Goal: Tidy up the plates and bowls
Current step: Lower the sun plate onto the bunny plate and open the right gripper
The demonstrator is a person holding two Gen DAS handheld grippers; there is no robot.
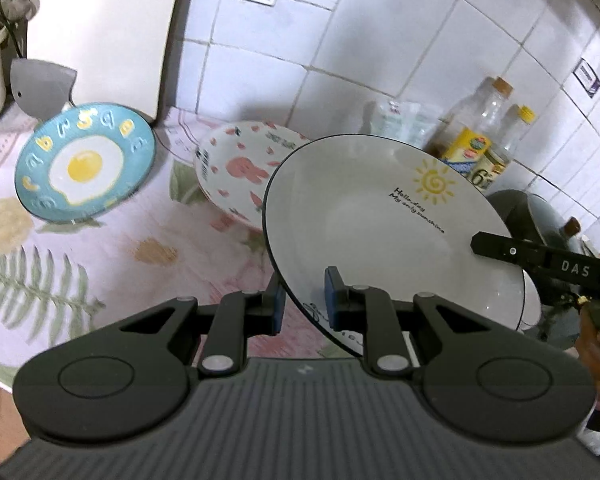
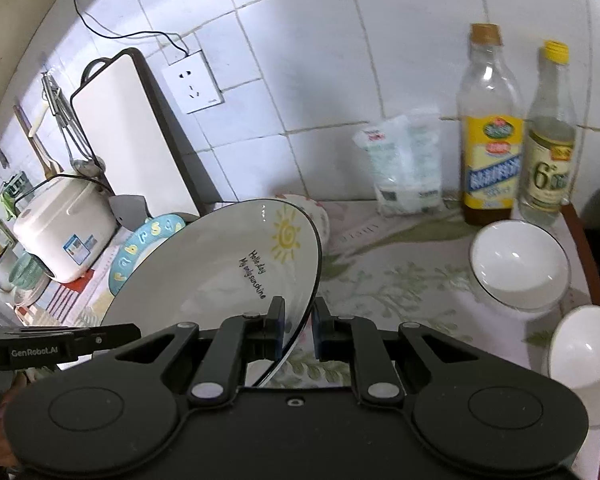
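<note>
Both hand-held grippers clamp the same white sun plate [image 1: 364, 216], black-rimmed, printed with a yellow sun and "Hello day / My only sunshine".

Left hand-held gripper [image 1: 302, 300]: blue pads narrow, pinching the plate's near rim at 6 o'clock in the left wrist view. Plate tilted, lifted clear of the table [image 1: 140, 264], which wears a floral cloth.

Right hand-held gripper [image 2: 298, 330]: jaws narrow, gripping the rim at the plate's opposite edge; its finger enters the left wrist view from 3 o'clock across the plate's right side.

Left wrist view, on the table:
- blue egg plate [image 1: 85, 162] at 10 o'clock, flat, fried-egg print and letters round the rim.
- pink rabbit dish [image 1: 240, 164] just behind the held plate, partly hidden by it.
- white cutting board [image 1: 108, 32] leaning at 11 o'clock against the tiled wall.

Right wrist view:
- two white bowls: upper white bowl [image 2: 518, 262] at 3 o'clock, lower white bowl [image 2: 584, 364] at 4 o'clock, near each other, apart.
- two bottles at 2 o'clock against the tile: yellow-label bottle [image 2: 490, 148], clear vinegar bottle [image 2: 550, 152], side by side.
- plastic packet [image 2: 406, 164] at 1 o'clock, leaning on the wall.
- rice cooker [image 2: 64, 232] at 9 o'clock.
</note>
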